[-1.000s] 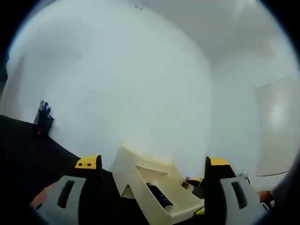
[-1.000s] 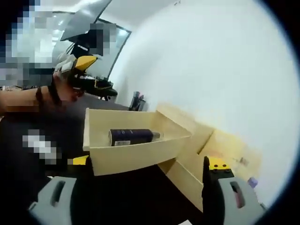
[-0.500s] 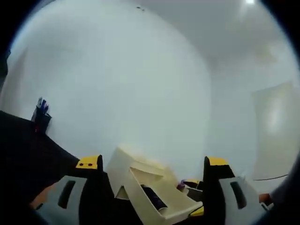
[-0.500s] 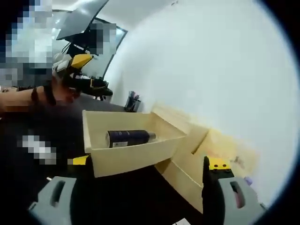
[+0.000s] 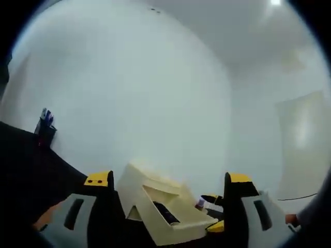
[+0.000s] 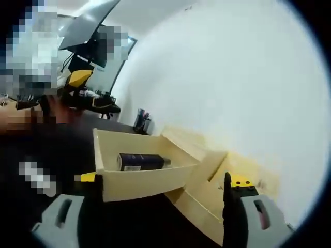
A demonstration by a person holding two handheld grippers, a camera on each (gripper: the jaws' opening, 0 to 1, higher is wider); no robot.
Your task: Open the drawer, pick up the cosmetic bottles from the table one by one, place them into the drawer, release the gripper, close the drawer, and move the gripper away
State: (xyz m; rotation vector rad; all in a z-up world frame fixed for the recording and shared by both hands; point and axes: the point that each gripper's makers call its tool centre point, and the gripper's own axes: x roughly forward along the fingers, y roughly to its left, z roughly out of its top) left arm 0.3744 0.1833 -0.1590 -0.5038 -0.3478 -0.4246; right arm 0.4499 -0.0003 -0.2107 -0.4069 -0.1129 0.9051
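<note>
So the right hand-held gripper has its jaws spread wide with nothing between them. Just ahead of it, between the jaw tips and a bit to the left, sits the pulled-out cream drawer. One dark cosmetic bottle lies on its side inside that drawer, cap pointing toward the wall side. The drawer unit it slides out of is just past the right jaw, up against the white wall. Off to the far left of that gripper there's the left hand-held gripper, held up in a person's hand above the dark table, with a pen cup beyond the drawer by the wall.

From the left hand-held gripper, jaws also wide apart and holding nothing, the same drawer shows low between the jaws with the bottle in it. A pen holder stands way off to its left.
</note>
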